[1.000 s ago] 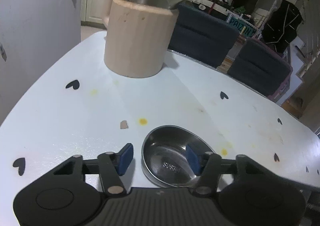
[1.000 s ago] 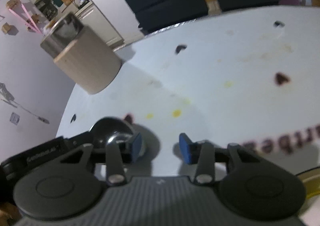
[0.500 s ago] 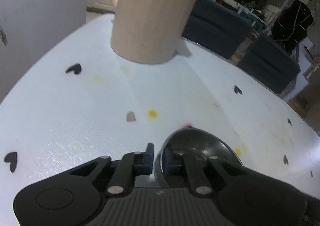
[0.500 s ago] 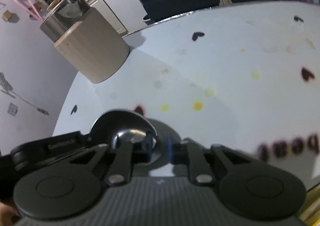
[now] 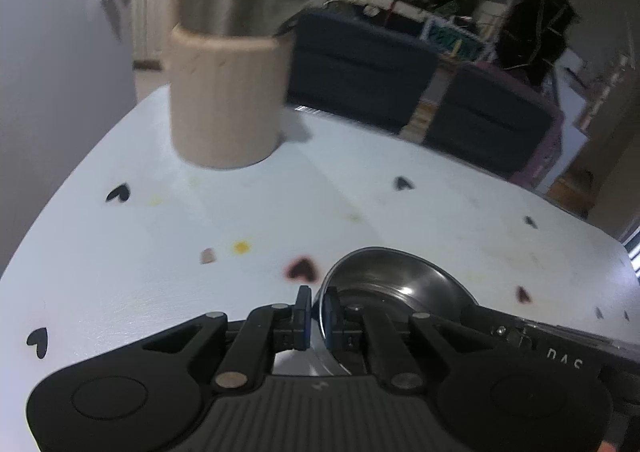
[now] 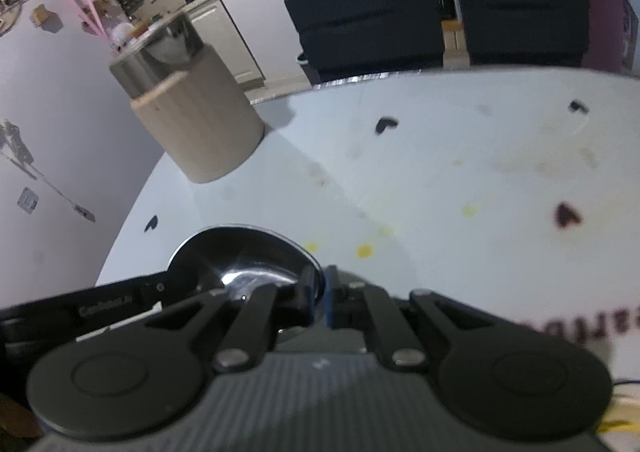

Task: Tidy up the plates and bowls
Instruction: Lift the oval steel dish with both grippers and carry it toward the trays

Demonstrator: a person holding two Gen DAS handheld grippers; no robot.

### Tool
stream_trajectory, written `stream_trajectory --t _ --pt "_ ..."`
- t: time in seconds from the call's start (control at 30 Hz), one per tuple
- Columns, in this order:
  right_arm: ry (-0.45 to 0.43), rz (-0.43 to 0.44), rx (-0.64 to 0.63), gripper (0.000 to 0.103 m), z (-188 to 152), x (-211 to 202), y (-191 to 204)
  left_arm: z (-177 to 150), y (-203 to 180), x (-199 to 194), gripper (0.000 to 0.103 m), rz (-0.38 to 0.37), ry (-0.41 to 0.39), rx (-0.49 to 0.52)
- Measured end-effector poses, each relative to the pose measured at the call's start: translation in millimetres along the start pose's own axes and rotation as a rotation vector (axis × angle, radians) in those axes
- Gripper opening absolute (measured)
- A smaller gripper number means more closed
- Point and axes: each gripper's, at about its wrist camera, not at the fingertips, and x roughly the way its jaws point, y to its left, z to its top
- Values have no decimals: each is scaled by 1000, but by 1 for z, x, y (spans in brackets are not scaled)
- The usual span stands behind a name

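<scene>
A small steel bowl [image 5: 392, 284] is held just over the white table [image 5: 160, 252], gripped from both sides. My left gripper [image 5: 316, 312] is shut on its left rim, the blue pads pinching the thin metal edge. My right gripper [image 6: 318, 296] pinches the opposite rim of the same bowl [image 6: 240, 256], its jaws still closing tight on it. Each view shows the other gripper's black body beside the bowl: the right gripper's body [image 5: 560, 344] and the left gripper's body [image 6: 100, 308]. Both grippers hide the bowl's near side.
A beige pitcher with a steel top [image 5: 224, 91] stands at the table's far left, also seen in the right wrist view [image 6: 196, 123]. Dark chairs [image 5: 360, 63] line the far edge. Small black hearts and yellow stains mark the table [image 6: 440, 171]. A wall lies to the left.
Both grippers went from open beside the bowl to shut on its opposite rims. Both have since risen a little, and the bowl has come up with them.
</scene>
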Motion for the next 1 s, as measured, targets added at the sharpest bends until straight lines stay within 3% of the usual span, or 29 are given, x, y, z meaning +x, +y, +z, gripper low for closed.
stream_trajectory --t 0.47,1.0 --pt "-80 -101 15 6 -22 -124 -70 -41 -121 -70 8 -156 -116 116" --pt "-183 -204 113 6 -92 -240 -177 -107 -257 -87 7 -317 -93 227"
